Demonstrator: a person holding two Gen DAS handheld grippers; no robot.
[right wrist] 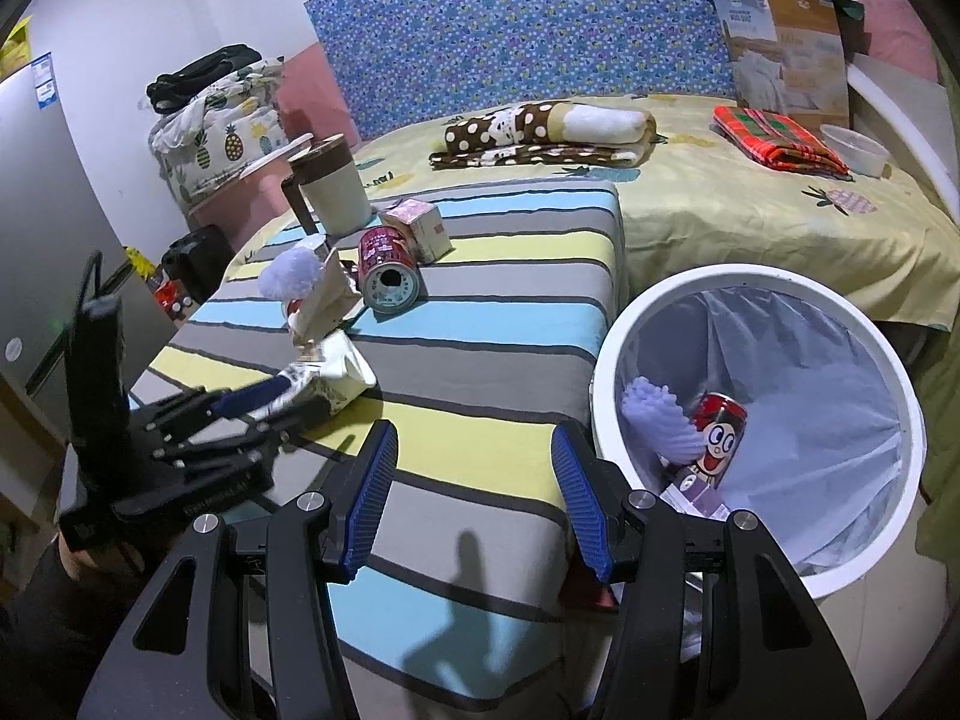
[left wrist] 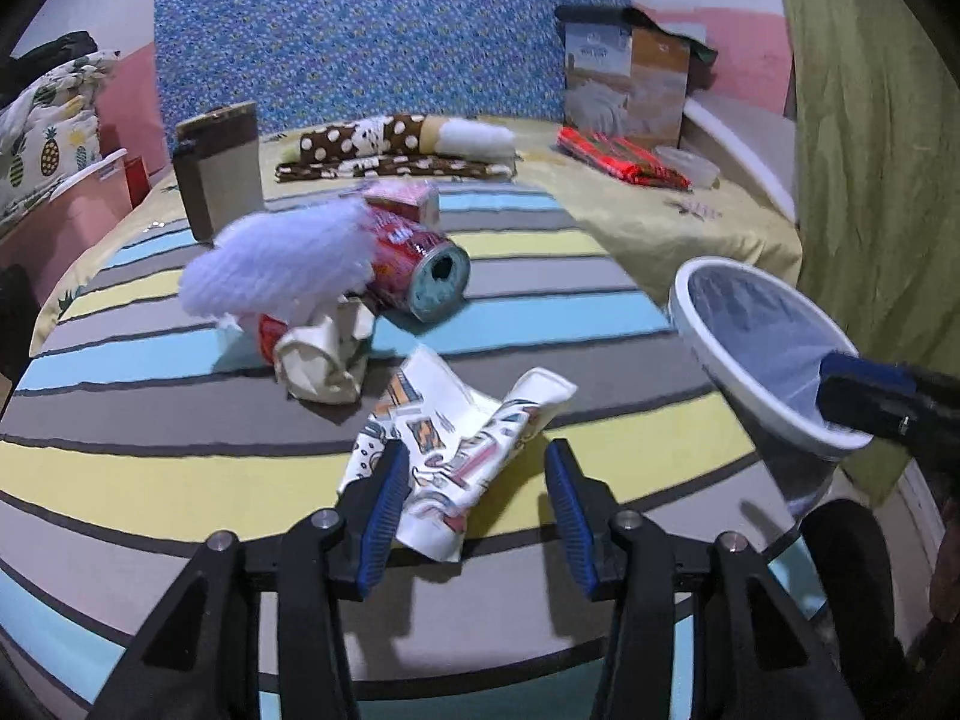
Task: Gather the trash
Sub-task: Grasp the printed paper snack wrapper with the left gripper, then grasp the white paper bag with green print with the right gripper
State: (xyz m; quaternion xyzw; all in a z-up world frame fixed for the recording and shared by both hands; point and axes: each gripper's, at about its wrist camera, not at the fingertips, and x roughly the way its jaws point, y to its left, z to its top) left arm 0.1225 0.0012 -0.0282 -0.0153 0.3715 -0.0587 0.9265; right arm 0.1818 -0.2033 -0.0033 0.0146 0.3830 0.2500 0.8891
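A bedroom is showing behind everything, with a bed under a yellow pineapple sheet (right wrist: 750,222) running along a blue dotted headboard (left wrist: 390,42). In front of it a striped cushion (left wrist: 180,468) is serving as the work surface and the landmark here. Just off its right edge, a white trash bin (right wrist: 900,420) with a pale liner is standing, already holding a red cartoon can (right wrist: 717,438) and a white foam net (right wrist: 657,420). On the cushion's far part, a red drink can (left wrist: 420,264) is lying on its side, touching a second foam net (left wrist: 276,270); a crumpled beige paper (left wrist: 324,360) is sitting just nearer. At the cushion's near edge a printed wrapper (left wrist: 456,444) is lying between the left tongs (left wrist: 477,516), which are standing wide around it without clamping. The right tongs (right wrist: 474,498) are also gaping wide, holding nothing, hovering over the cushion's near right corner beside the bin.
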